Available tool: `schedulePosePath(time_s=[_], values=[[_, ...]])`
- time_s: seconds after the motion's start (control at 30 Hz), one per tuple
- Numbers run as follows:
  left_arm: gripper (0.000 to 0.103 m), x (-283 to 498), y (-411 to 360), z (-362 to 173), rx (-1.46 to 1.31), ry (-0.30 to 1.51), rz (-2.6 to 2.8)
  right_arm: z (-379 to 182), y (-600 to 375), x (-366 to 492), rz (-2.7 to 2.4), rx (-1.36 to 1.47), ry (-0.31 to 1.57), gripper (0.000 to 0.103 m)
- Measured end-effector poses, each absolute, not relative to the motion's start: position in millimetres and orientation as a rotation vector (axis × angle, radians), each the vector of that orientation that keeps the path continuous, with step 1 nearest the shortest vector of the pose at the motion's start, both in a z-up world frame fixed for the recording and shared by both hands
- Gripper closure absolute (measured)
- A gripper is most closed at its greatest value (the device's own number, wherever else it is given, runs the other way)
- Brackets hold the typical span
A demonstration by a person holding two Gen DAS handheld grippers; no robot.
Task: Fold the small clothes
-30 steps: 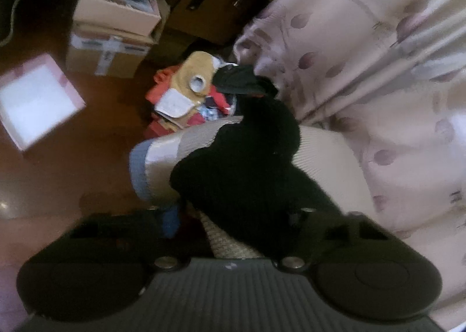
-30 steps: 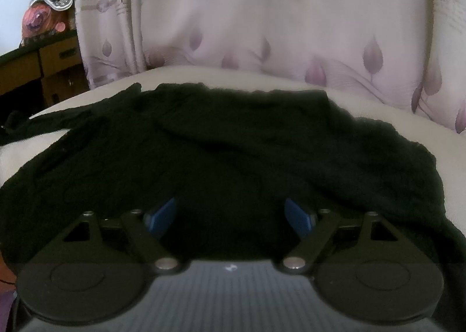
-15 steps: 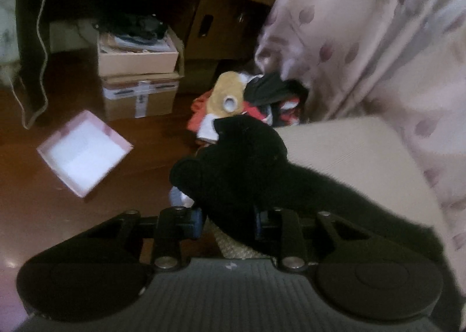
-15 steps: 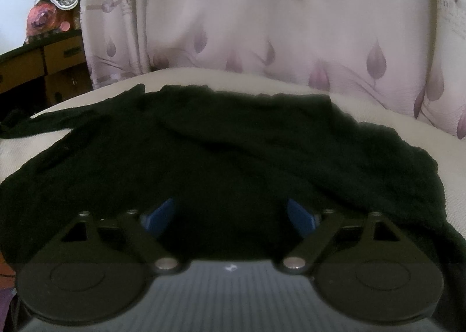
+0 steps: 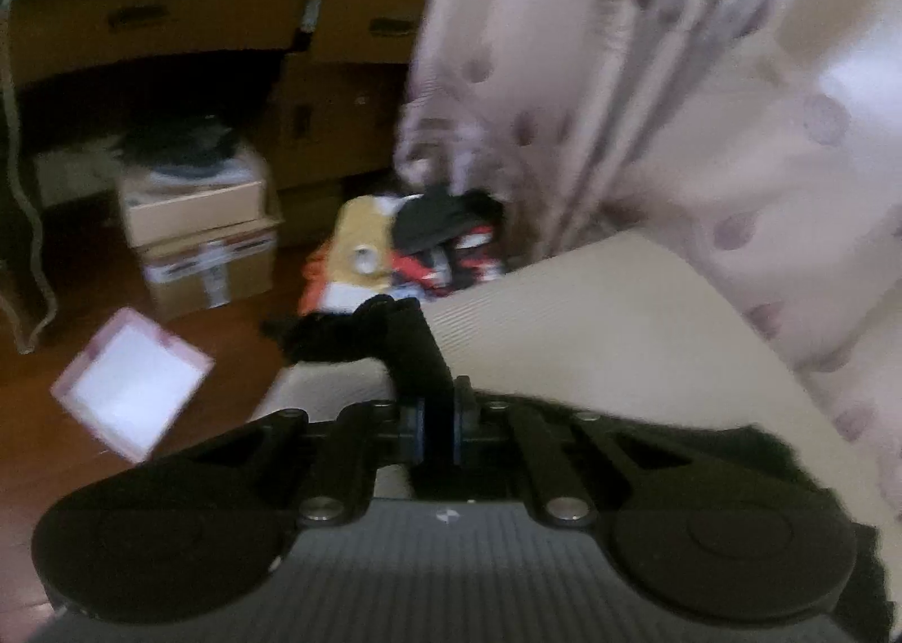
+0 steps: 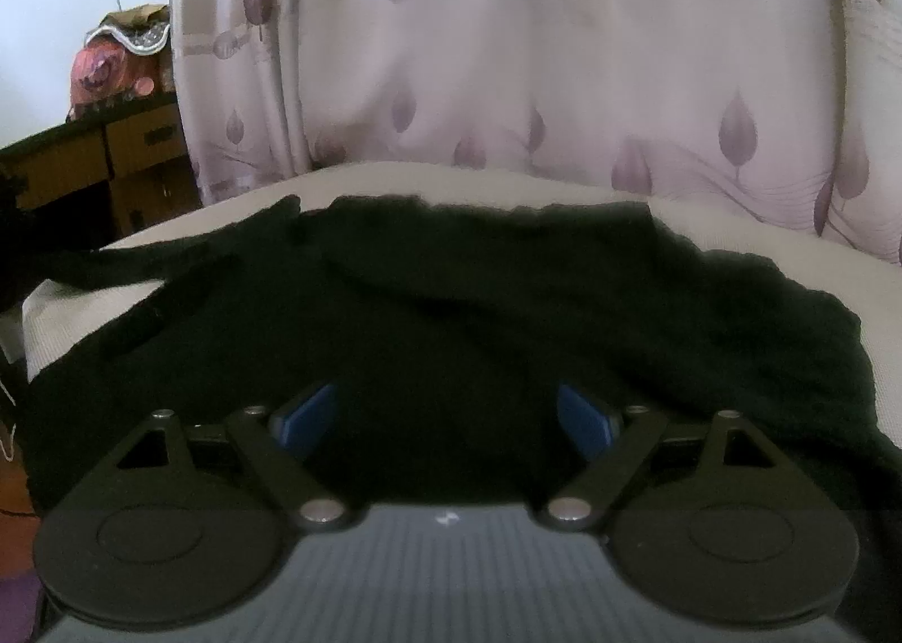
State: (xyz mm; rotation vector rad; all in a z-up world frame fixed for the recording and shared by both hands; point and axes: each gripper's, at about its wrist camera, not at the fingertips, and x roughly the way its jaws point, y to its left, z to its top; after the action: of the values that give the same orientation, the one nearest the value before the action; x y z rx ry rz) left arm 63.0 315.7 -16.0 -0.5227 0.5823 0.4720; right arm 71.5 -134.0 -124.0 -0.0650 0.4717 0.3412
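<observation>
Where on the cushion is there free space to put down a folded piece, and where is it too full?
Free: the cream cushion between the black garment and the curtain, and its right corner beside the garment. Also a small patch at the left edge, under the sleeve. Crowded: the middle and front, all covered by the garment.

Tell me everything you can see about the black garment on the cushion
The black garment is a dark, knit-looking piece lying spread and rumpled across a cream ribbed cushion. A narrow part runs off to the left, where the left gripper is shut on it. The right gripper hangs open over its near edge.
</observation>
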Motion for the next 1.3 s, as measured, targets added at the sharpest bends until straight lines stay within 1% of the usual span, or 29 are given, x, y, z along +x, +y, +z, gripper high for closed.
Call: schedulePosePath(time_s=[0.17, 0.37, 0.5, 0.63, 0.77, 0.8, 0.83, 0.87, 0.9, 0.93, 0.97, 1.0, 1.03, 1.07, 1.17, 1.3], values=[[0.095, 100.3, 240.0, 15.0, -0.462, 0.51, 0.308, -122.0, -144.7, 74.3, 0.34, 0.013, 0.473, 0.016], [0.095, 148.0, 101.7, 67.7, -0.351, 0.463, 0.011, -119.3, -182.6, 76.5, 0.33, 0.255, 0.444, 0.016], [0.095, 161.5, 11.8, 82.8, -0.292, 0.468, -0.189, -120.5, -201.8, 76.5, 0.324, 0.377, 0.425, 0.012], [0.095, 174.6, -74.0, 73.7, -0.202, 0.479, -0.375, -121.7, -209.1, 76.0, 0.33, 0.425, 0.415, 0.012], [0.095, 194.7, -139.6, 36.9, -0.117, 0.545, -0.561, -123.1, -216.8, 73.8, 0.329, 0.471, 0.405, 0.011], [0.093, 197.5, -149.7, 25.3, -0.093, 0.564, -0.607, -124.0, -219.5, 72.5, 0.327, 0.486, 0.402, 0.011], [0.08, 198.4, -156.8, 15.1, -0.078, 0.574, -0.627, -125.0, -222.8, 72.1, 0.33, 0.503, 0.4, 0.011], [0.056, 199.9, -162.7, 4.9, -0.065, 0.589, -0.64, -125.8, -225.5, 71.8, 0.334, 0.52, 0.401, 0.011], [0.041, 200.0, -163.8, -0.3, -0.049, 0.604, -0.641, -126.7, -228.5, 71.8, 0.335, 0.538, 0.402, 0.01], [0.02, 200.2, -161.7, -3.3, -0.048, 0.599, -0.624, -127.0, -228.5, 72.6, 0.335, 0.521, 0.42, 0.009], [0.011, 198.4, -153.4, -3.9, -0.075, 0.559, -0.593, -126.5, -226.6, 73.0, 0.339, 0.506, 0.431, 0.009], [0.008, 198.2, -137.2, -2.5, -0.114, 0.514, -0.569, -125.7, -224.5, 71.3, 0.347, 0.492, 0.427, 0.009], [0.002, 192.4, -125.7, -2.4, -0.144, 0.479, -0.554, -124.9, -221.2, 70.1, 0.348, 0.474, 0.42, 0.009], [0.001, 190.4, -113.0, -2.2, -0.161, 0.456, -0.537, -124.2, -218.9, 69.4, 0.344, 0.462, 0.418, 0.008], [0.001, 184.9, -78.5, -10.2, -0.146, 0.432, -0.462, -123.5, -223.3, 69.0, 0.34, 0.486, 0.426, 0.008], [0.003, 169.6, -44.0, -48.1, -0.051, 0.477, -0.397, -111.5, -246.2, 58.2, 0.294, 0.541, 0.407, 0.009]])
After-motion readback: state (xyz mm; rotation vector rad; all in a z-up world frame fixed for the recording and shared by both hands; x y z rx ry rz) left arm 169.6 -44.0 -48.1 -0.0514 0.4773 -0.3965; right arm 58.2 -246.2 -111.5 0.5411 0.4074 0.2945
